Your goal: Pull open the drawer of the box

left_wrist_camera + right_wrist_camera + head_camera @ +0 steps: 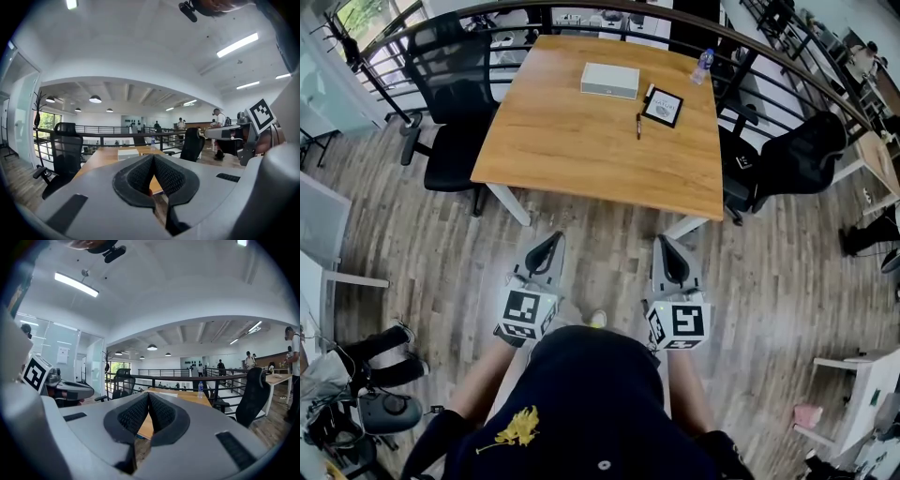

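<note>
A flat white box (pixel 609 80) lies at the far middle of the wooden table (pixel 581 141); its drawer looks closed. In the left gripper view the box (pixel 128 153) shows small, straight beyond the jaws. My left gripper (pixel 551 244) and right gripper (pixel 667 246) hang side by side over the floor, short of the table's near edge and pointing at it. Both are shut with nothing between the jaws, as the left gripper (pixel 153 157) and right gripper (pixel 148 394) show in their own views. Neither touches the box.
On the table near the box lie a dark framed card (pixel 663 106), a pen (pixel 638 125) and a water bottle (pixel 702 66). Black office chairs stand at the table's left (pixel 450 103) and right (pixel 797 155). A curved black railing (pixel 609 9) runs behind the table.
</note>
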